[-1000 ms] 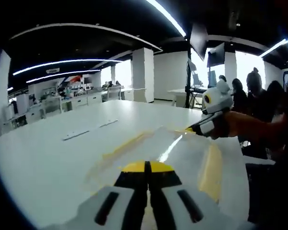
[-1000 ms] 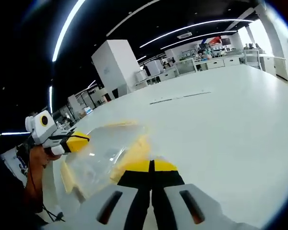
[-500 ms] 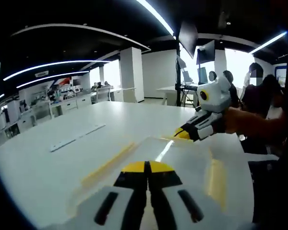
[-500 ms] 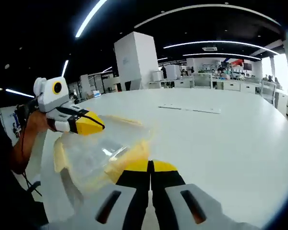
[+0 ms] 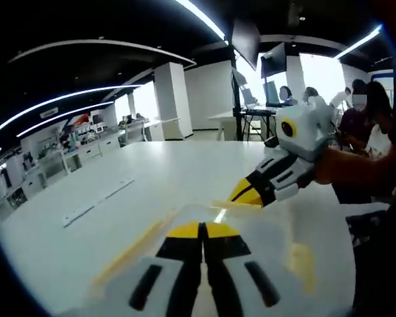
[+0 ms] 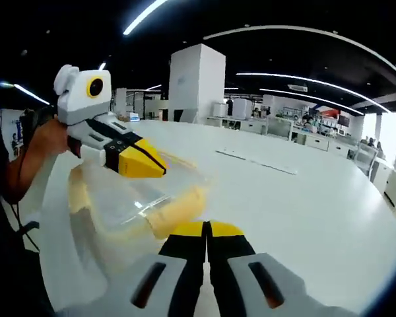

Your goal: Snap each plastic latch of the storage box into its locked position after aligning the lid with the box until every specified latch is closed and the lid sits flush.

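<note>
Our left gripper (image 5: 202, 231) rises from the near edge of the left gripper view as two light grey jaws, each with a dark slot, running into black sections capped by a yellow tip. Our right gripper (image 6: 207, 230) is built the same in the right gripper view. Seen from the other side, the right gripper (image 5: 241, 193) has a white body with black bands and a pointed yellow tip, and a hand (image 5: 330, 168) grips it. In the right gripper view, a thin dark cable hangs below the hand (image 6: 43, 142) on the left gripper (image 6: 155, 166).
</note>
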